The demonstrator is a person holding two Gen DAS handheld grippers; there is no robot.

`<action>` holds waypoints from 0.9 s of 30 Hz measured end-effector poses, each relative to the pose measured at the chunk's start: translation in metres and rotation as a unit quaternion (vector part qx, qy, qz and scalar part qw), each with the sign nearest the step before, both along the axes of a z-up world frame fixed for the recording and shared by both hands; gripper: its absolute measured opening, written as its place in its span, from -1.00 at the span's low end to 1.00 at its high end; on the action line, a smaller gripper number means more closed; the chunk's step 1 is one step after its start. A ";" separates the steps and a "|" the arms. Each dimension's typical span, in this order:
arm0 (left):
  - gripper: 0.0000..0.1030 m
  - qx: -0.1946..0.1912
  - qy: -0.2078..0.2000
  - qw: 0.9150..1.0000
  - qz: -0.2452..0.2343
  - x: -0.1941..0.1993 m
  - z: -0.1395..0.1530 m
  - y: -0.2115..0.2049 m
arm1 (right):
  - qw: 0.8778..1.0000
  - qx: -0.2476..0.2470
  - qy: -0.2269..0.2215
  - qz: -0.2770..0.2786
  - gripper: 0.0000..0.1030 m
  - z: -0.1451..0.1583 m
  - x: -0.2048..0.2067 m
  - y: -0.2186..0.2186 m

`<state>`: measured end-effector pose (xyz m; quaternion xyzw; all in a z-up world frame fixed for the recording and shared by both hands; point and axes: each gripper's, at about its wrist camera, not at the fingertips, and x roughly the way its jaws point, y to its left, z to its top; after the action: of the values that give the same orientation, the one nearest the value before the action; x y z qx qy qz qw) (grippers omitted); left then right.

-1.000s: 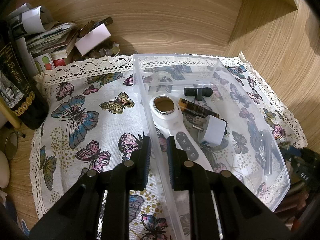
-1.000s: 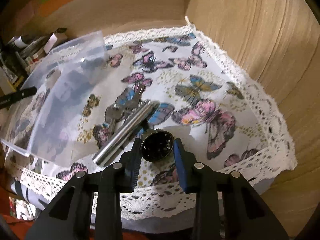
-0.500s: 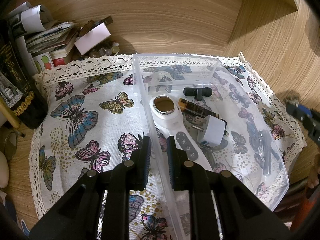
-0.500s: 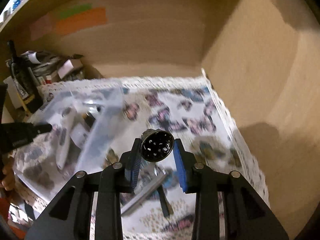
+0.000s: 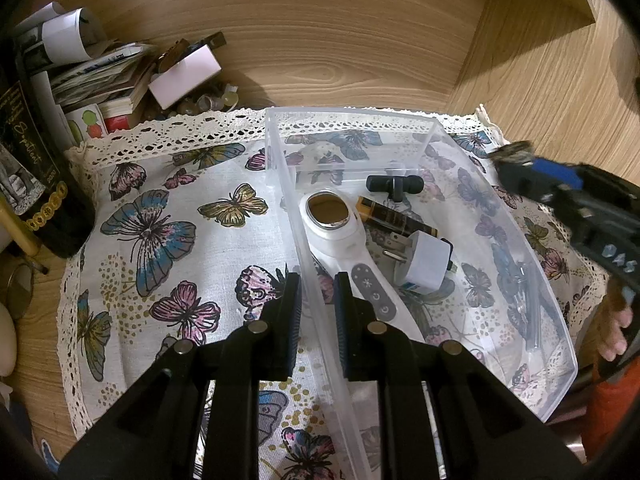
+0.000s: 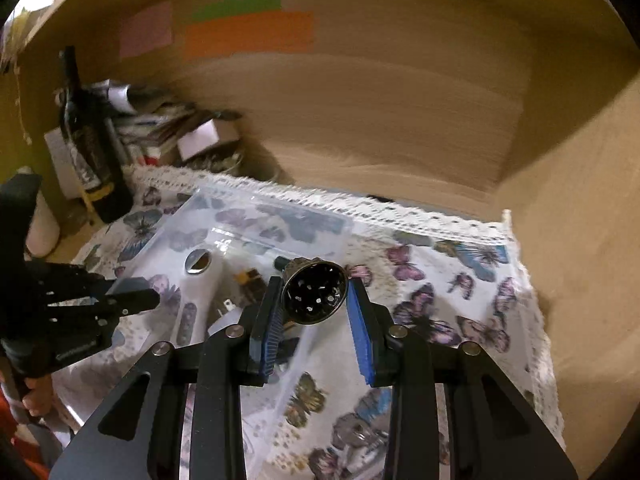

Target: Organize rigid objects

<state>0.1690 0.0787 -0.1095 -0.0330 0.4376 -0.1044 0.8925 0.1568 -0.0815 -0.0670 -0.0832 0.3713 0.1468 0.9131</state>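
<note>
A clear plastic bin [image 5: 500, 216] stands on the butterfly cloth [image 5: 160, 240]. My left gripper [image 5: 317, 300] is shut on the bin's near left wall. Inside the bin lie a white handheld device [image 5: 336, 236], a black T-shaped piece [image 5: 394, 185], a dark battery [image 5: 390, 218] and a white plug adapter [image 5: 426, 262]. My right gripper [image 6: 314, 290] is shut on a round dark metal cup with holes [image 6: 314, 300], held in the air over the bin's right edge. From the left wrist view the right gripper [image 5: 520, 168] comes in at the right.
A dark bottle [image 5: 32, 184], stacked papers and books [image 5: 96, 76] and a white box [image 5: 184, 74] crowd the back left corner. Wooden walls close the back and right. Keys [image 6: 360, 436] lie on the cloth right of the bin. A hand [image 5: 616, 332] shows at right.
My right gripper lifted the metal cup off the cloth, away from the keys and metal tube, and carried it left over the bin, entering the left wrist view. The left gripper stayed put.
</note>
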 end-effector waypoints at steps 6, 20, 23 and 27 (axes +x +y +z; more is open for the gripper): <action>-0.72 0.000 0.000 1.000 0.000 0.000 0.000 0.000 | 0.999 -0.011 0.034 0.019 -0.43 -0.017 0.016 0.014; -0.72 0.000 -0.001 1.000 0.000 0.000 0.000 -0.001 | 0.999 -0.018 0.015 0.024 -0.18 -0.007 0.007 0.018; -0.72 0.000 -0.001 1.000 0.000 0.000 0.000 -0.001 | 1.000 -0.015 -0.001 0.008 -0.18 0.003 -0.001 0.007; -0.72 0.000 -0.001 1.000 -0.001 0.000 0.000 0.000 | 1.000 -0.011 -0.014 -0.020 -0.18 0.012 -0.012 -0.013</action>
<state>0.1687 0.0782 -0.1096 -0.0328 0.4371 -0.1050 0.8927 0.1451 -0.0941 -0.0554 -0.0881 0.3612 0.1236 0.9200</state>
